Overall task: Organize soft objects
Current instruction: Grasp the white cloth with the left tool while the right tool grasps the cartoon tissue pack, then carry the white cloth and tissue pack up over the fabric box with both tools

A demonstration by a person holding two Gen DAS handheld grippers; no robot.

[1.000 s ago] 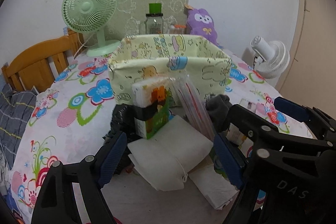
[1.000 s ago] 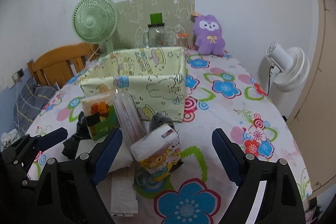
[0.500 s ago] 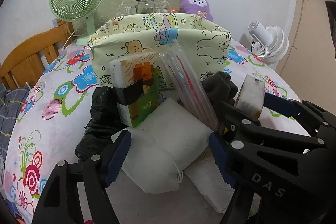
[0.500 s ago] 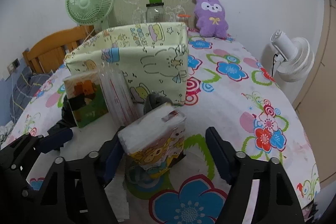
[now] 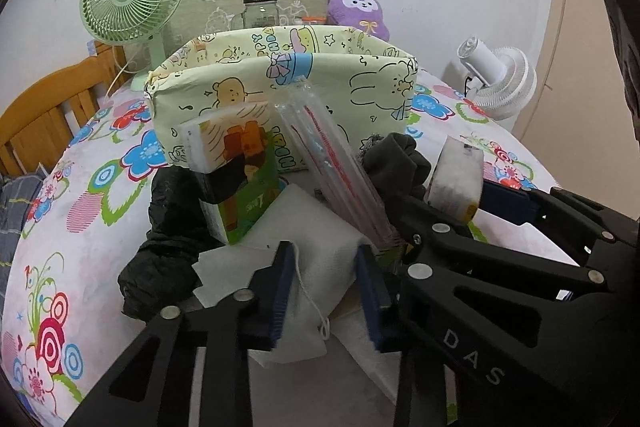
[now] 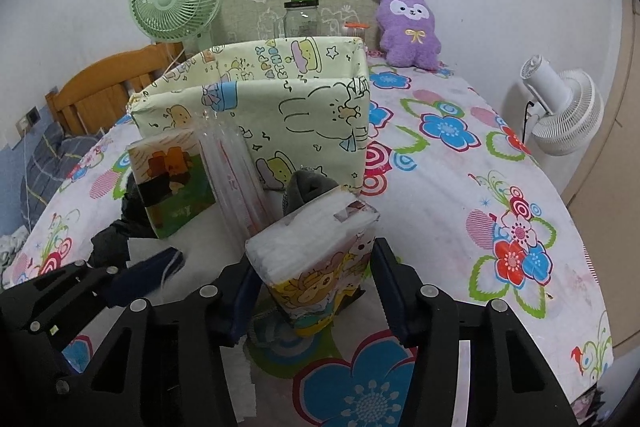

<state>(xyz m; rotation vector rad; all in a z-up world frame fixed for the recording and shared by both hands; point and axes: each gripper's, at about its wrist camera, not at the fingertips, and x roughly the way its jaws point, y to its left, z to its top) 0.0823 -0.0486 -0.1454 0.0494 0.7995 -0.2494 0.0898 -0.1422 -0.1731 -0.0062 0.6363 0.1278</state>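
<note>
Both claws have just been closing. The left claw (image 5: 326, 291) pinches the white mask (image 5: 316, 247) lying near the front of the pile, pads pressing its folded edge. The right claw (image 6: 314, 291) grips the tissue pack (image 6: 316, 251), standing just right of it. The box (image 6: 256, 107) waits open behind the pile. Best, I'd say, to lift straight up so the straw bag (image 5: 336, 167) leaning on the box doesn't topple, then drop each item well inside
</note>
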